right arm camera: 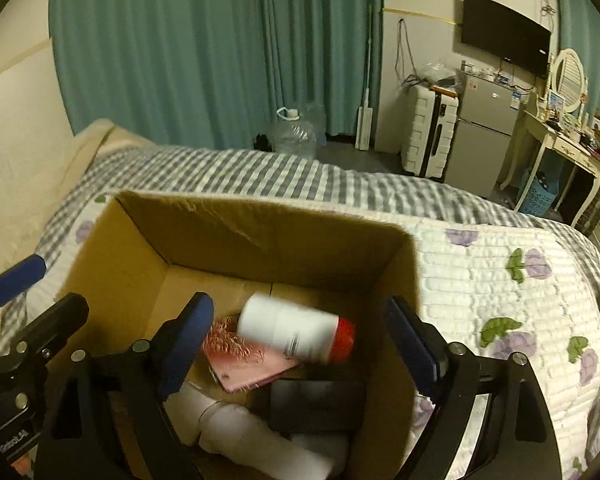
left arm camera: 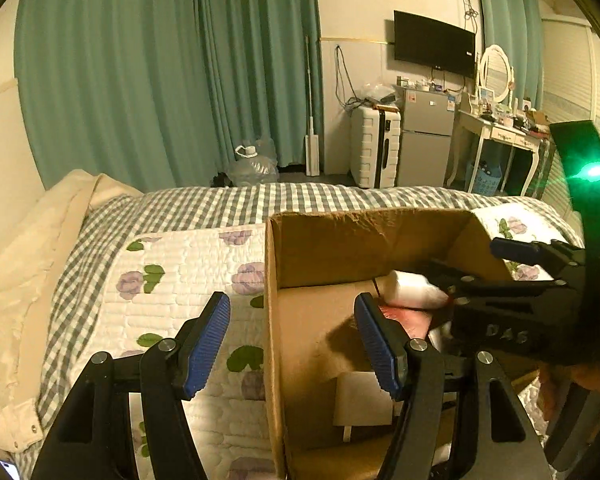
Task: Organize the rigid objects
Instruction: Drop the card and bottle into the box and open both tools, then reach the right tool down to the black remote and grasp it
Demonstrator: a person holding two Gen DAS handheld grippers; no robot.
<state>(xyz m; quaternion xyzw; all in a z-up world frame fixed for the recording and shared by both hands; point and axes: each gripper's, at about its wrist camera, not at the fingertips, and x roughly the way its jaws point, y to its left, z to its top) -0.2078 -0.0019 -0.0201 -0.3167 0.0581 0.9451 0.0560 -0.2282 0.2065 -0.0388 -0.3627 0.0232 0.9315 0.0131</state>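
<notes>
The white bottle lay crosswise in the cardboard box, right between the right gripper's spread-apart jaws, not clamped. Left gripper was open too, straddling the box wall.

Right gripper sits over an open brown cardboard box on a quilted white bedspread with purple flowers, jaws spread wide. Between them, touching neither, is a blurry white plastic bottle with a red cap, lying sideways above a pink flat packet. White tubes and a dark flat case sit lower in the box. The left gripper's blue fingertip pokes in at the left edge.
</notes>
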